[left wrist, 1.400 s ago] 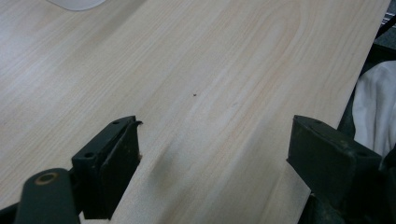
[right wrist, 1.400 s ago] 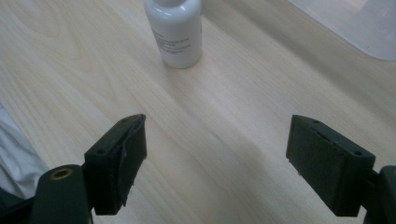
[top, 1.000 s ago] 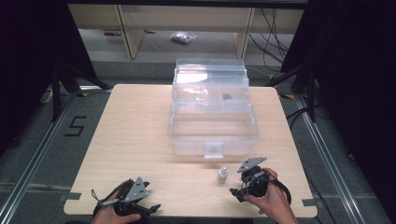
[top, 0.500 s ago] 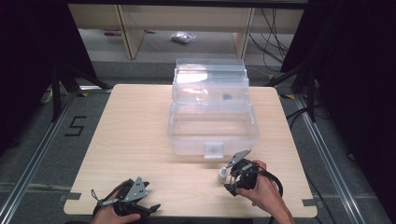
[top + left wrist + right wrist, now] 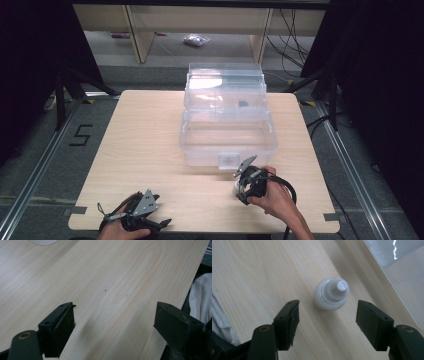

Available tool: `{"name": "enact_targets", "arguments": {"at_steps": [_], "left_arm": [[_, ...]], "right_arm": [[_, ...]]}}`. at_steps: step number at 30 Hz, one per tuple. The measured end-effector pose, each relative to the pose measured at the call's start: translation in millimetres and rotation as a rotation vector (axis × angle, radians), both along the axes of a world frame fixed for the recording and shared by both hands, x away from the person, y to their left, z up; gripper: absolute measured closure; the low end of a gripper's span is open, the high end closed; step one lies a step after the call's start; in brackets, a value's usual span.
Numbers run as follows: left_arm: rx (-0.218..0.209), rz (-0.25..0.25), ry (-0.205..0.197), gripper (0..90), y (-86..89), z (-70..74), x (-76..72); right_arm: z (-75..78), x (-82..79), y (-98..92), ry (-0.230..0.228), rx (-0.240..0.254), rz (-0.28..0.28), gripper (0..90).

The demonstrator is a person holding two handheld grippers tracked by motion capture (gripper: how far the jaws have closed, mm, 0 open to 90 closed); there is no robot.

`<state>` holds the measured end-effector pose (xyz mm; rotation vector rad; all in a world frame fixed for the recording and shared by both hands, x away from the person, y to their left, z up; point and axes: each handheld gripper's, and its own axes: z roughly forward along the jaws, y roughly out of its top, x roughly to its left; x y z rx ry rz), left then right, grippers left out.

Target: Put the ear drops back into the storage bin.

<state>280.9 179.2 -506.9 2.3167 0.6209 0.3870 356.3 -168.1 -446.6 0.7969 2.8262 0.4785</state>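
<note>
The light wood desk [image 5: 150,150] sits on grey floor [image 5: 45,160], dark all around. At 7 o'clock, the left gripper [image 5: 113,325] has its fingers apart. At 5 o'clock, the right gripper [image 5: 327,322] has its fingers apart around a small white bottle [image 5: 332,293], hard to see from above.

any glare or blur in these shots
High view: glare on the clear plastic box, and dark surroundings. Right gripper view: a bright streak on the box corner, and the small white bottle is slightly soft. Left gripper view: the table is evenly lit, with a faint shadow between the jaws.
</note>
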Motion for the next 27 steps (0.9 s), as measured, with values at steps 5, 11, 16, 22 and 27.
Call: {"name": "enact_targets", "arguments": {"at_steps": [5,11,16,22,27], "left_arm": [[-0.010,0.010,0.012,16.3,-0.9,0.0,-1.1],[-0.010,0.005,0.013,16.3,-0.2,0.3,-1.0],[-0.010,0.009,0.013,16.2,-0.7,0.2,-1.4],[-0.010,0.006,0.013,16.3,-0.5,0.4,-1.3],[-0.009,0.007,0.013,16.3,-0.8,0.3,-1.4]], "right_arm": [[0.1,5.3,6.6,0.005,-0.024,0.037,40.1],[-2.2,10.9,14.2,0.015,-0.051,0.039,43.0],[-3.6,16.4,18.5,0.008,-0.078,0.063,46.7],[-4.4,19.0,24.2,0.040,-0.097,0.089,52.5],[-5.2,18.1,27.1,0.051,-0.120,0.067,58.9]]}}
